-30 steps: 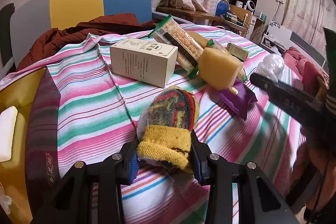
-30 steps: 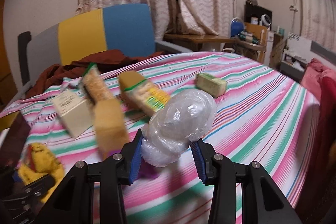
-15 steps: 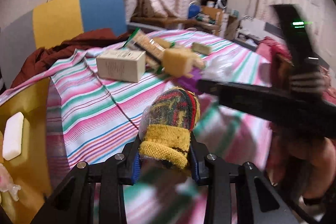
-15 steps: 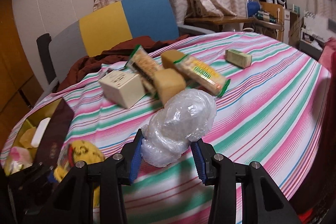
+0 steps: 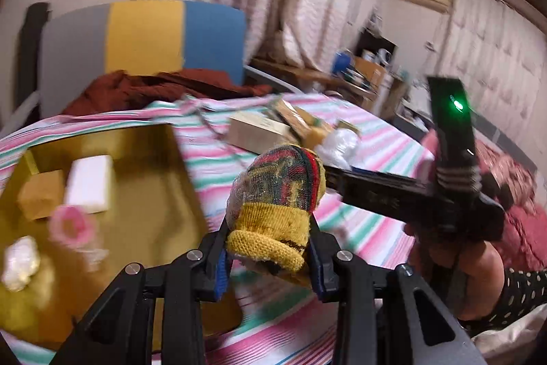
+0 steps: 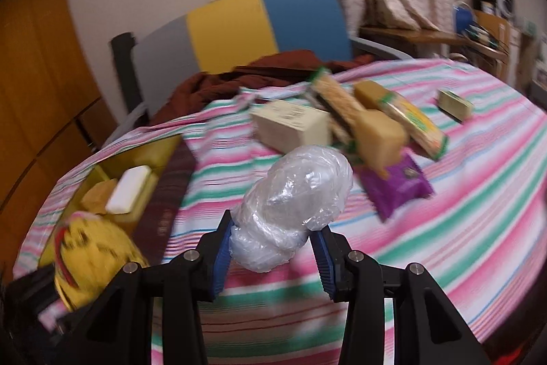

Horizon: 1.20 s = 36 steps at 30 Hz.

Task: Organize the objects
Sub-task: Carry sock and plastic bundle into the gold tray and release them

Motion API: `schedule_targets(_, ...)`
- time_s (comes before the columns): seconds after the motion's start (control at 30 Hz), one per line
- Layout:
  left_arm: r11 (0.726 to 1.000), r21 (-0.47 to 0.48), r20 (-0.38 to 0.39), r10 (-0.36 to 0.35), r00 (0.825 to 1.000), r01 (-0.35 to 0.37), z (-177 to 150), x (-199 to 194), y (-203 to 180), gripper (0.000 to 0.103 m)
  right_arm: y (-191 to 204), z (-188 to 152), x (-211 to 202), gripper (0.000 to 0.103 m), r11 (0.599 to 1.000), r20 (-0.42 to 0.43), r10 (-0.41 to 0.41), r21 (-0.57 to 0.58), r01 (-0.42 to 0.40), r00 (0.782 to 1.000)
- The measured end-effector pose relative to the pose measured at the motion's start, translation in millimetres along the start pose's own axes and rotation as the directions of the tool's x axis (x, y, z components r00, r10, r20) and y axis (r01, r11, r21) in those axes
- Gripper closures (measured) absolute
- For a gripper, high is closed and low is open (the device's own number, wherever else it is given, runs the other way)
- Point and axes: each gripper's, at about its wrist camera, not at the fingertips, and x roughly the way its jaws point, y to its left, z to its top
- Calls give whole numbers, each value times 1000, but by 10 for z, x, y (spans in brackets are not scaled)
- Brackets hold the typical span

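Observation:
My left gripper [image 5: 268,257] is shut on a rolled knit sock [image 5: 277,190], yellow cuff toward the camera, held above the striped table beside the yellow box [image 5: 150,214]. The sock also shows blurred at the lower left of the right wrist view [image 6: 89,259]. My right gripper [image 6: 270,253] is shut on a clear plastic-wrapped bundle [image 6: 297,194], held above the table. That bundle and the right gripper's body [image 5: 393,194] show in the left wrist view, to the right of the sock.
The yellow box [image 6: 160,149] holds a white bar [image 5: 90,183], a tan block [image 5: 41,199] and pink and white items. A cream carton [image 6: 294,125], snack packs [image 6: 410,122], a tan block [image 6: 379,139], a purple packet [image 6: 396,185] and a small box [image 6: 456,105] lie on the striped cloth. A chair [image 6: 239,29] stands behind.
Both grippers have swung left toward the yellow box, each still holding its object. The box's inside has come into the left wrist view.

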Motion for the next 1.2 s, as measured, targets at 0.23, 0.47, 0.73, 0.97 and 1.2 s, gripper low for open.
schedule_targets(0.23,971,-163,25,179,984,-173,-17,-338,661,67,648,44,-30,58,976,-39,159,-146,-163,986)
schedule_targets(0.47,911,-280,-74,294,953,-303,-273,-510,1189,67,1284,10,124,58,914,-174,274,-258,-313,946)
schedule_targets(0.73,873,-293,-189,348,918,-391,-405,-558,1506,67,1760,-135,451,57,859,-356,366,-227,-460,860)
schedule_targets(0.97,850,-292,-230,383,895,-438,-423,-582,1611,51,2045,-285,621,43,828,-445,404,-195,-526,800)
schedule_targets(1.2,796,-387,-176,431,885,-465,-405,-797,1695,38,1969,-243,587,21,847,-386,428,-144,-512,817)
